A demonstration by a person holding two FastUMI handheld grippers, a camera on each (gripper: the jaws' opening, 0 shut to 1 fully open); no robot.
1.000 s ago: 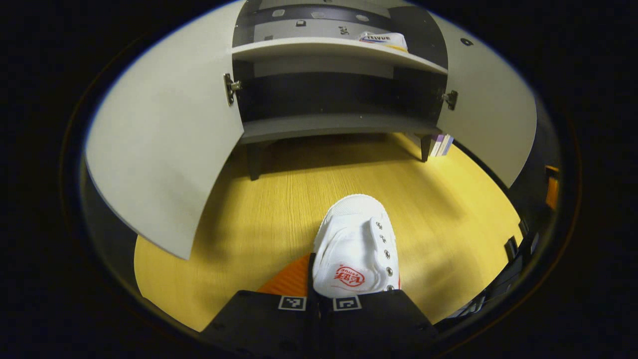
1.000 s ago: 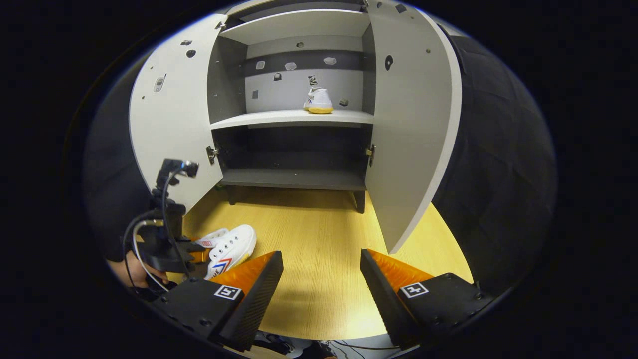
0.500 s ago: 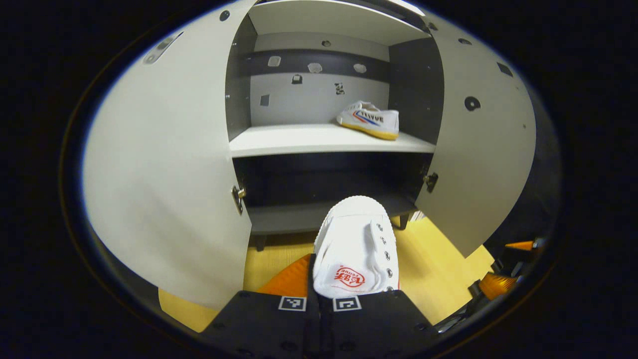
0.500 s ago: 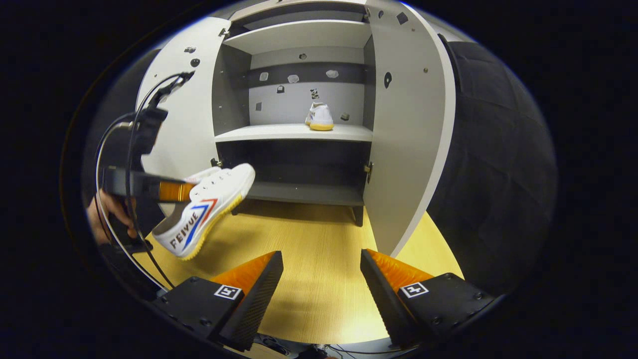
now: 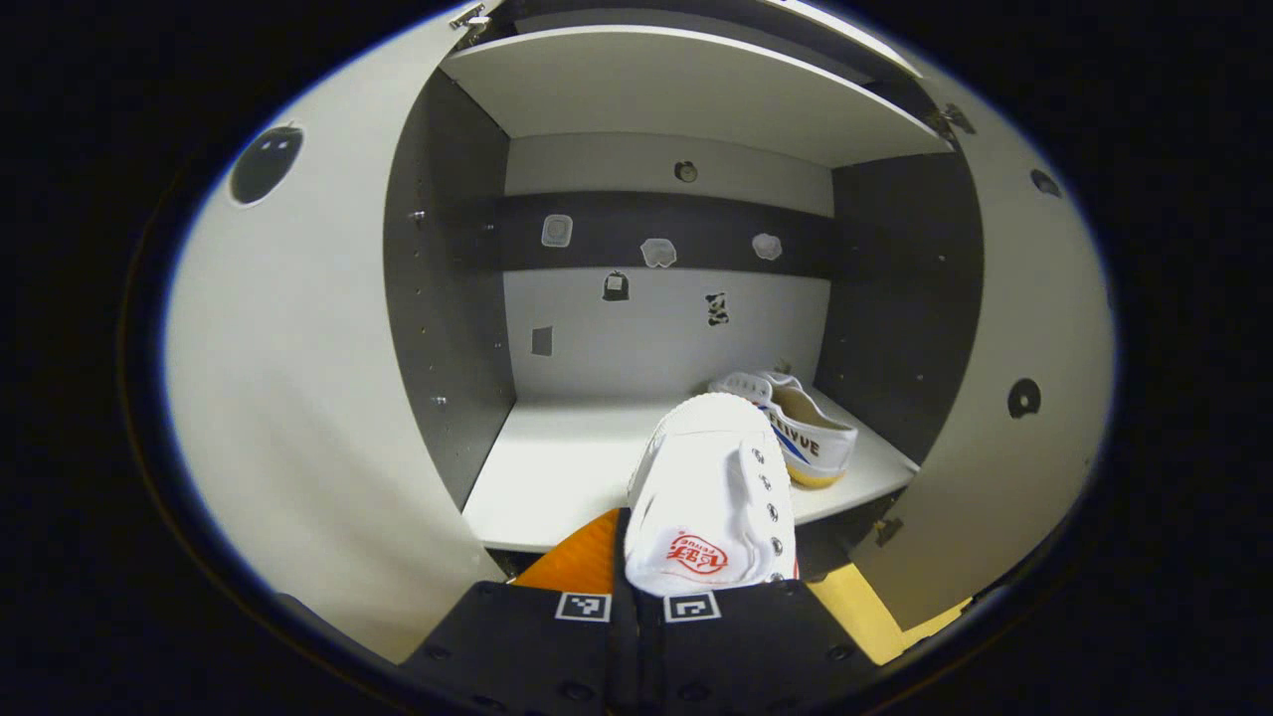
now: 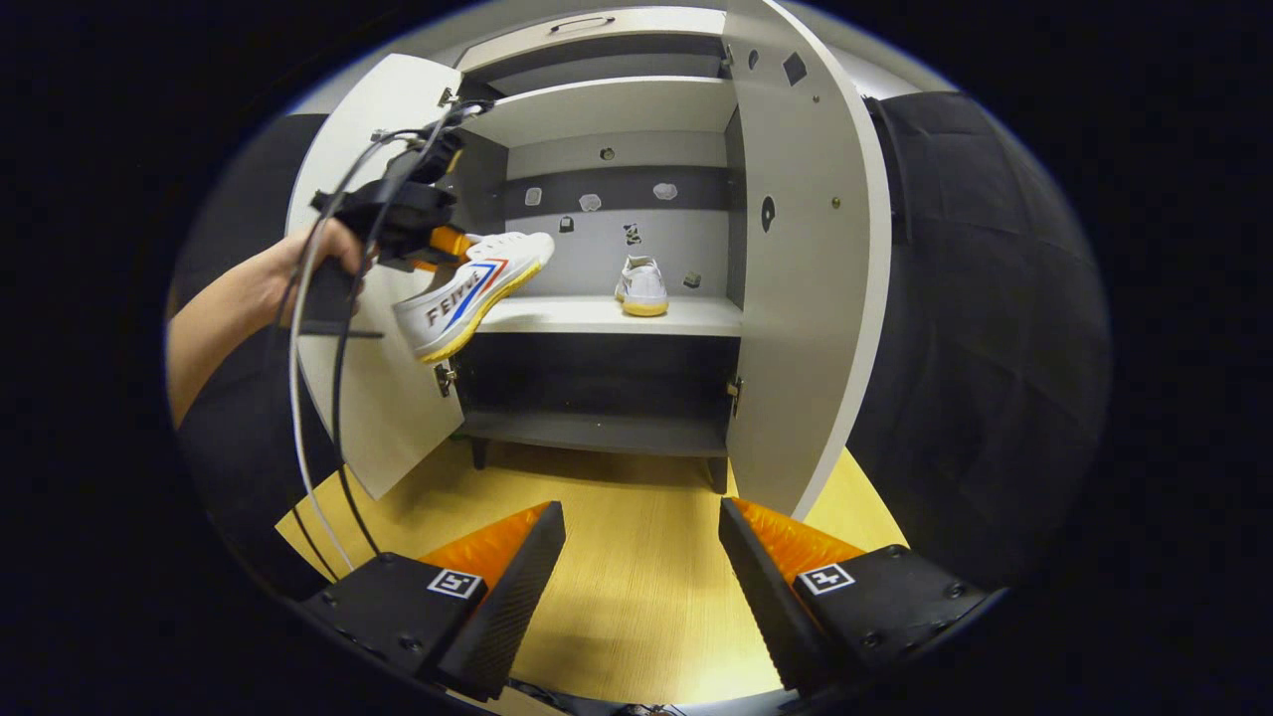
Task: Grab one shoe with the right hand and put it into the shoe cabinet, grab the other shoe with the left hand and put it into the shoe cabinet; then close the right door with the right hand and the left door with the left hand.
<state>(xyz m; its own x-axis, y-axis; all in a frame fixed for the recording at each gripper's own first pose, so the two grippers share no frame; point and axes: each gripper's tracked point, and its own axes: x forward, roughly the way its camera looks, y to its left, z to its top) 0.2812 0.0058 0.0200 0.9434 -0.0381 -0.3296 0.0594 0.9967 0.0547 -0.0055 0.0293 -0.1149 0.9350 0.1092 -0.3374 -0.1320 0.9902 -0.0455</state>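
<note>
White canvas, in my left gripper view: the left gripper (image 5: pixel 636 587) clamps the held shoe (image 5: pixel 711 497), rubber toe pointing at 12 toward the shoe cabinet's (image 5: pixel 448 328) smooth shelf (image 5: pixel 557 467), where the other shoe (image 5: pixel 811 433) lies at 2. In my right gripper view, the right gripper (image 6: pixel 641 552) is spread, holding nothing, above the wood-grain floor (image 6: pixel 627 587); the held shoe hangs at 10, long axis tilted, toe raised toward the shelf

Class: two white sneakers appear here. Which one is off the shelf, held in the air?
The sneaker gripped by the left claw, toe tilted up before the shelf. The other sneaker rests on that shelf.
</note>
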